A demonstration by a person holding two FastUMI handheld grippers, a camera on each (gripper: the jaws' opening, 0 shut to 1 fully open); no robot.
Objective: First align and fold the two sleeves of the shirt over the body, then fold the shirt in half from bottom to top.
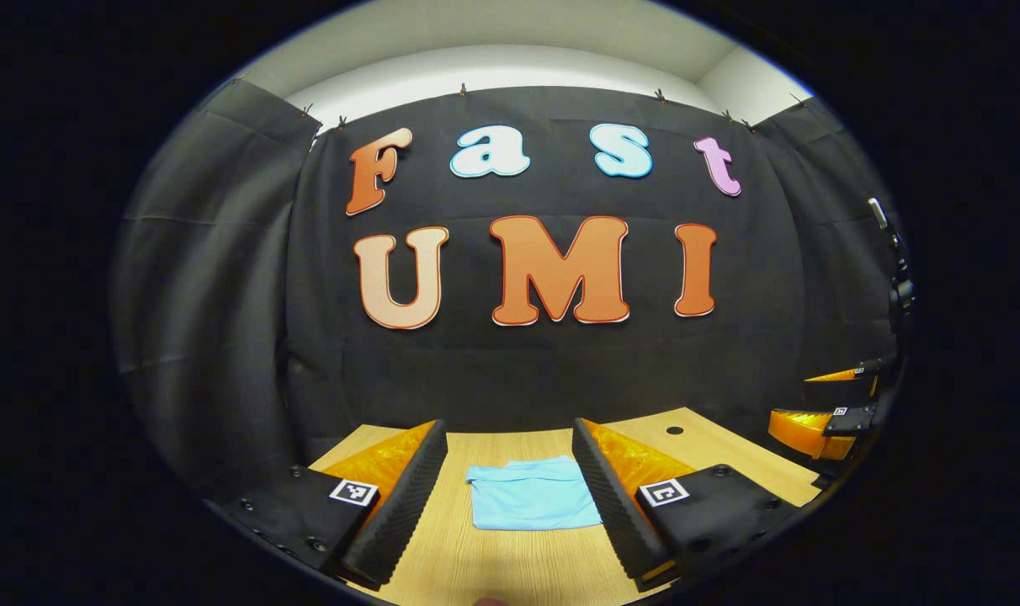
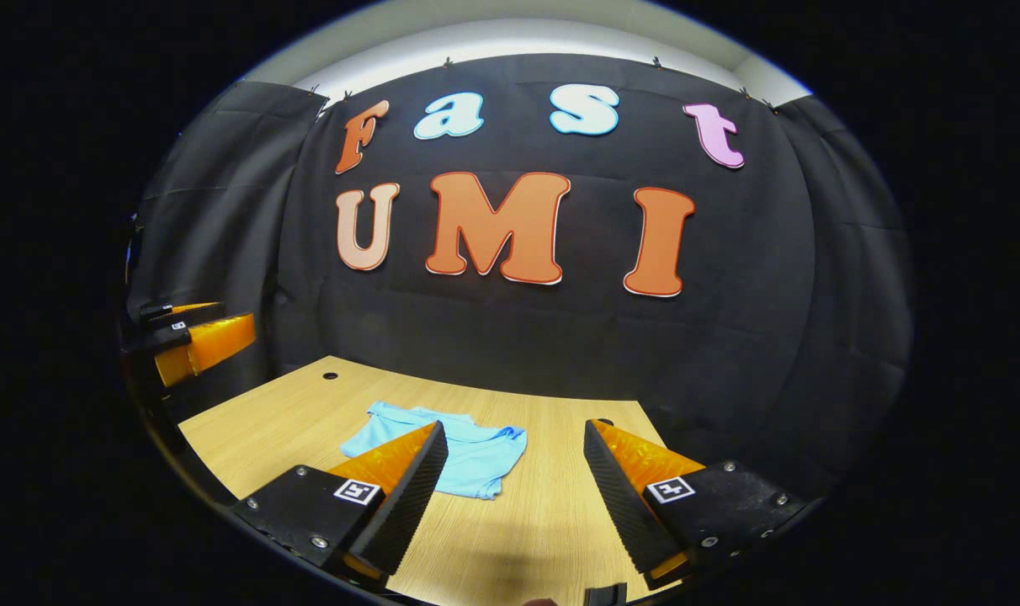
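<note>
A light blue shirt [image 1: 531,493] lies folded into a compact rectangle on the wooden table [image 1: 493,555]. In the left gripper view my left gripper [image 1: 510,450] hangs open above the table, its fingers framing the shirt from a distance with nothing between them. The right gripper [image 1: 821,408] appears far off at the right edge of that view. In the right gripper view the shirt [image 2: 468,454] lies left of centre, partly behind the left finger, collar edge toward the wall. My right gripper [image 2: 514,450] is open and holds nothing. The left gripper [image 2: 194,341] shows at the far left.
The black cloth wall closes off the back and both sides of the table. Small round holes sit in the tabletop near its far corners [image 1: 674,430] [image 2: 331,375]. Bare wood [image 2: 552,513] surrounds the shirt on all sides.
</note>
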